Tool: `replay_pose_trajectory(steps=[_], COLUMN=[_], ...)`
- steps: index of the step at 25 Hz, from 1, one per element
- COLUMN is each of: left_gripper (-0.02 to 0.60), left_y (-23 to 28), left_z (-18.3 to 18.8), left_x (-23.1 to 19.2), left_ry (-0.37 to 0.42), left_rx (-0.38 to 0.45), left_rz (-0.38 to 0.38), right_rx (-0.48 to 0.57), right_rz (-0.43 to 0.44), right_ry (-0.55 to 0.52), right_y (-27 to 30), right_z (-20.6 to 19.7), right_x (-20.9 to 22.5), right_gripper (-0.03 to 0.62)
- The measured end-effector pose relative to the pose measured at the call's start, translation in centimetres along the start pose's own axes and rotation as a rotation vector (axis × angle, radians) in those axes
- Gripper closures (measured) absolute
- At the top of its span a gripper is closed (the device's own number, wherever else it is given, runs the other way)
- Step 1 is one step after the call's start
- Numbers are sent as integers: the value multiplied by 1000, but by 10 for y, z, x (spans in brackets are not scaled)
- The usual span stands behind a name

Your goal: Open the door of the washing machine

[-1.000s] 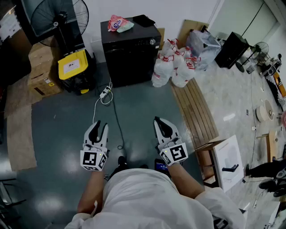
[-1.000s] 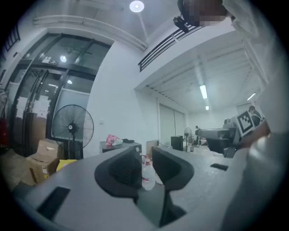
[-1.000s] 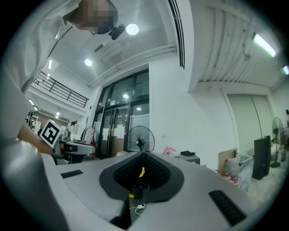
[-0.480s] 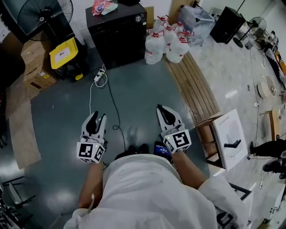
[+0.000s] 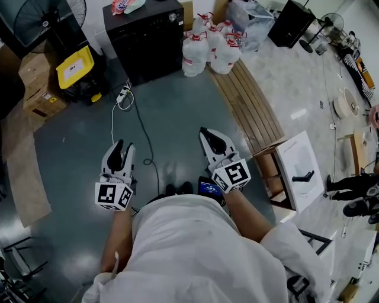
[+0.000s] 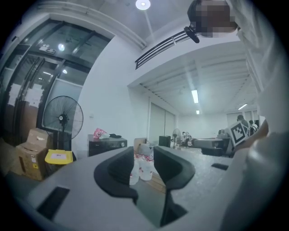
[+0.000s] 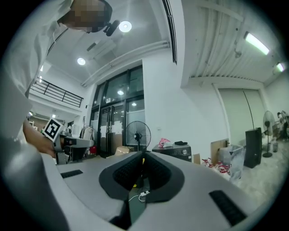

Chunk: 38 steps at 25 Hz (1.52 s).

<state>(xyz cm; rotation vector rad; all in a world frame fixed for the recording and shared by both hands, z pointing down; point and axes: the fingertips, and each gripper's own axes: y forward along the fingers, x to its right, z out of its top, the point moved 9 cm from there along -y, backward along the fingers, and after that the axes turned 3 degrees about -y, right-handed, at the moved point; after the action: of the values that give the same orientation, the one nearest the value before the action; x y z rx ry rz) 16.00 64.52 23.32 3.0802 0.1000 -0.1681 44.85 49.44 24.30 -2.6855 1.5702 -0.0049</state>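
Both grippers have shifted up the head view since a second ago (left gripper (image 5: 122, 148) spread wide on nothing, right gripper (image 5: 206, 134) pinched together, empty), yet the black washing machine (image 5: 148, 41) stands well ahead across the floor (image 5: 172, 112), so its door looks not yet reached.

Washing machine (image 5: 145, 35) stands far, centre-left, at the wall, with a packet (image 5: 122, 6) on top. Left of it is a plastic case (image 5: 74, 66), with a fan (image 5: 41, 21) behind that and cardboard boxes (image 5: 37, 89) further left. Right of the machine, water jugs (image 5: 204, 50) cluster at the far end of a slatted wooden platform (image 5: 249, 106). A power strip (image 5: 123, 93) lies on the floor before the machine. Its cable (image 5: 142, 136) trails near, between the left gripper (image 5: 124, 145) and right gripper (image 5: 206, 134).
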Motion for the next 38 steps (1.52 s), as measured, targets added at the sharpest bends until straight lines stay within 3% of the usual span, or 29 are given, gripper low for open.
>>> replay_pose_trajectory(steps=[14, 38], left_gripper=[445, 446], left_y=[-5, -3], left_z=[4, -3], left_x=[3, 21], left_ry=[3, -1], left_rx=[6, -38], left_rz=[-37, -30], right_rx=[-16, -29], right_rz=[-53, -61], right_ry=[48, 34], right_y=[-18, -32], right_z=[-3, -10], right_x=[2, 17], right_gripper=[559, 559])
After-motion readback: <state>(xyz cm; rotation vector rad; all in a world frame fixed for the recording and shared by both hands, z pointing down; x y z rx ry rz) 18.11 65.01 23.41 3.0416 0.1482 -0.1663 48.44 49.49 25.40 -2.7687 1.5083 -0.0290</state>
